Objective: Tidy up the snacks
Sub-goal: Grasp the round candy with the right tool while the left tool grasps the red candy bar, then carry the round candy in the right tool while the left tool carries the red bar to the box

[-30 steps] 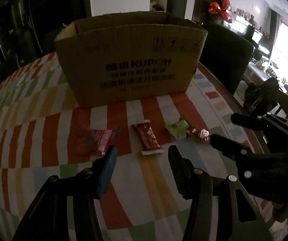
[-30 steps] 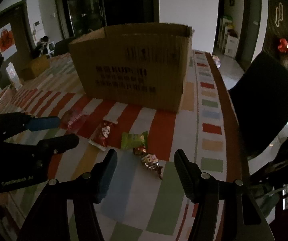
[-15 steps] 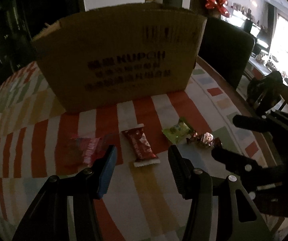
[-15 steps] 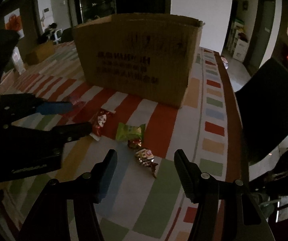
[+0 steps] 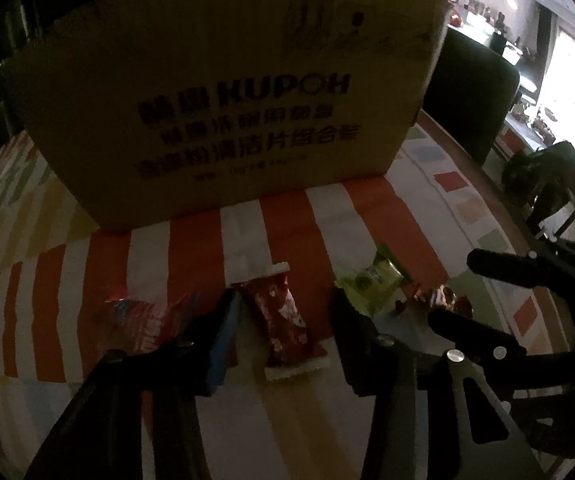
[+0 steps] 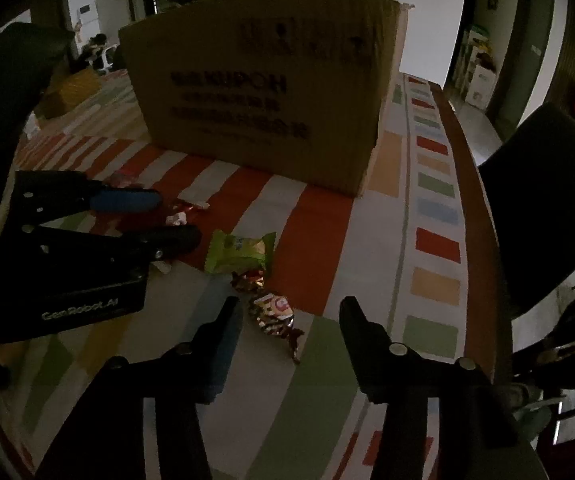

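Observation:
Several snacks lie in a row on the striped tablecloth before a cardboard box. My left gripper is open, its fingers either side of a dark red bar wrapper. A pink-red packet lies to its left, a green packet to its right. My right gripper is open around a shiny foil-twisted candy, with the green packet just beyond. The left gripper shows at the left of the right wrist view, the right gripper at the right of the left wrist view.
The box stands upright close behind the snacks, its top open. A dark chair stands past the table's right edge. A small brown box sits at the far left of the table.
Both grippers have moved forward and down toward the snacks. The red bar now lies between the left fingers and the foil candy between the right fingers. The box looms larger.

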{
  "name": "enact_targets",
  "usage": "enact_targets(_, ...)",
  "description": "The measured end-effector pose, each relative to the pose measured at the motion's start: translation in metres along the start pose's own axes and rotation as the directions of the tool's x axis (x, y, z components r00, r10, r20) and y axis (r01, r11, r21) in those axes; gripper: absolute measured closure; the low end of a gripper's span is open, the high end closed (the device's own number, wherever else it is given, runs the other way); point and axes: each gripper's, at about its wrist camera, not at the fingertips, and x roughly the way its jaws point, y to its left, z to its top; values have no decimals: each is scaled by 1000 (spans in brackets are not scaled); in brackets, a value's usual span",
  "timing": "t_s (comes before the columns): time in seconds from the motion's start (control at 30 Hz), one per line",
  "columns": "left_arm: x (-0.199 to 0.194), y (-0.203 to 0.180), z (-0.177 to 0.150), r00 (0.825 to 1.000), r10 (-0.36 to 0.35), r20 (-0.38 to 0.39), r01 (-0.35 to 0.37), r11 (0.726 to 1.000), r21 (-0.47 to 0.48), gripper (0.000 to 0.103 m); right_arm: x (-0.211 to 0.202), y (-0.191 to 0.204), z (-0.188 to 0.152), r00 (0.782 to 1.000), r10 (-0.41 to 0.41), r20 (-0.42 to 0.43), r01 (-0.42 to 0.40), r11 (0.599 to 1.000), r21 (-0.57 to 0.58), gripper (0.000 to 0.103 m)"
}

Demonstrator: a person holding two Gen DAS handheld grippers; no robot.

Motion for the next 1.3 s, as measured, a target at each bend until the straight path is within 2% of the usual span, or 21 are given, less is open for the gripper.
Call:
enact_targets(0.1,4,1,2,1000,-2,-12,2,1000,-8,67,4,-2,1,1000,12,-8,-12,1000,11,59)
enact_targets(0.17,6,3,1,1000,-6,-25,5,1000,-15,77,6,-2,1,1000,17,-13,-17,1000,13,64)
enact_targets(0.3,7,6,-1,999,-15,-29,15,1000,-20,80,10,-1,0,999,27,-24,-26,1000,11,76)
enact_targets(0.37,5,9,-3,999,-23,-30,23,999,-27,81,11,0,0,999,27,-27,-27,1000,12,79)
enact_targets(0.53,-5,11,-8,999,-31,-18,30,999,-34,81,5,2,0,1000,27,-9,-27,999,28,80)
enact_targets(0.8,-50,13,-13,998,-45,49,47,998,-49,81,-26,10,6,998,22,65,-25,999,38,80)
enact_targets(1.1,-97,9,4,988,-34,148,39,999,-33,81,-72,14,23,983,-13,186,6,999,39,80)
enact_targets(1.3,-115,9,19,979,-13,204,16,1000,-16,81,-92,14,40,968,-22,249,10,999,48,80)
